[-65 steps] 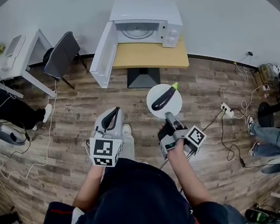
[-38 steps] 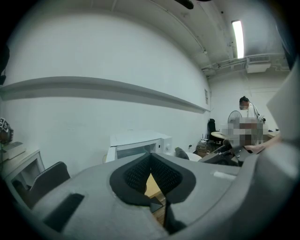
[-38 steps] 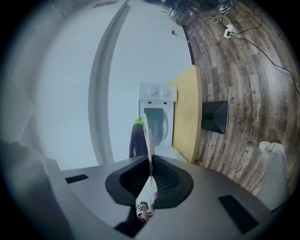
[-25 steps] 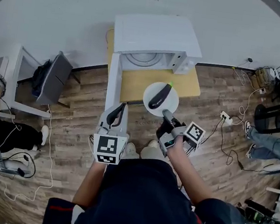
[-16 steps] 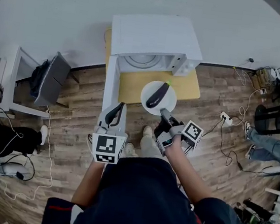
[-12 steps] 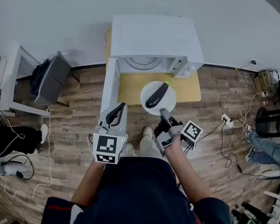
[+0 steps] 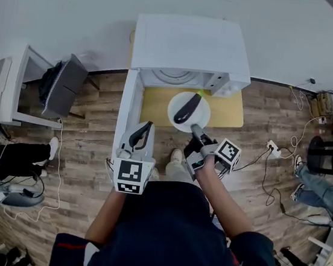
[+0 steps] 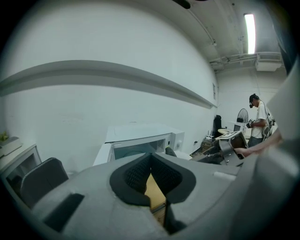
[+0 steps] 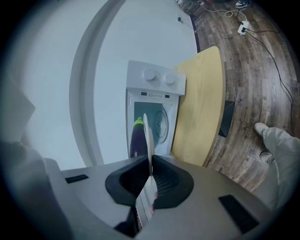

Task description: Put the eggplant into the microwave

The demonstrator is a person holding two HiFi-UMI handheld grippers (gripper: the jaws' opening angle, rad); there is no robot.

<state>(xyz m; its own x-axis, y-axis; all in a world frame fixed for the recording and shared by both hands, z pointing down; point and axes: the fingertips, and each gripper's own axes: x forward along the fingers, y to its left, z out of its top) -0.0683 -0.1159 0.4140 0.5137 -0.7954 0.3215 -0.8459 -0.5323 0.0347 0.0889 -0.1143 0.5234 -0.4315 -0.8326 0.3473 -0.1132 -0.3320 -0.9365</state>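
The dark purple eggplant (image 7: pixel 186 109) with a green stem lies on a white plate (image 7: pixel 199 105). My right gripper (image 7: pixel 195 127) is shut on the plate's near rim and holds it over the wooden table (image 7: pixel 227 110), just in front of the white microwave (image 7: pixel 190 44). The microwave's door (image 7: pixel 128 109) stands open to the left. In the right gripper view the plate (image 9: pixel 147 133) shows edge-on between the pads, with the eggplant (image 9: pixel 137 138) beside it and the microwave (image 9: pixel 157 101) cavity behind. My left gripper (image 7: pixel 145 126) is shut and empty near the door.
A dark chair (image 7: pixel 61 79) and a white desk (image 7: pixel 5 87) stand at the left. Cables and a power strip (image 7: pixel 274 146) lie on the wooden floor at the right, near a seated person's legs (image 7: pixel 323 192). Another person (image 8: pixel 257 119) stands far off.
The person has walked up to the microwave. Both grippers and the plate with the eggplant have come closer to the open cavity, and the plate is now over the table.
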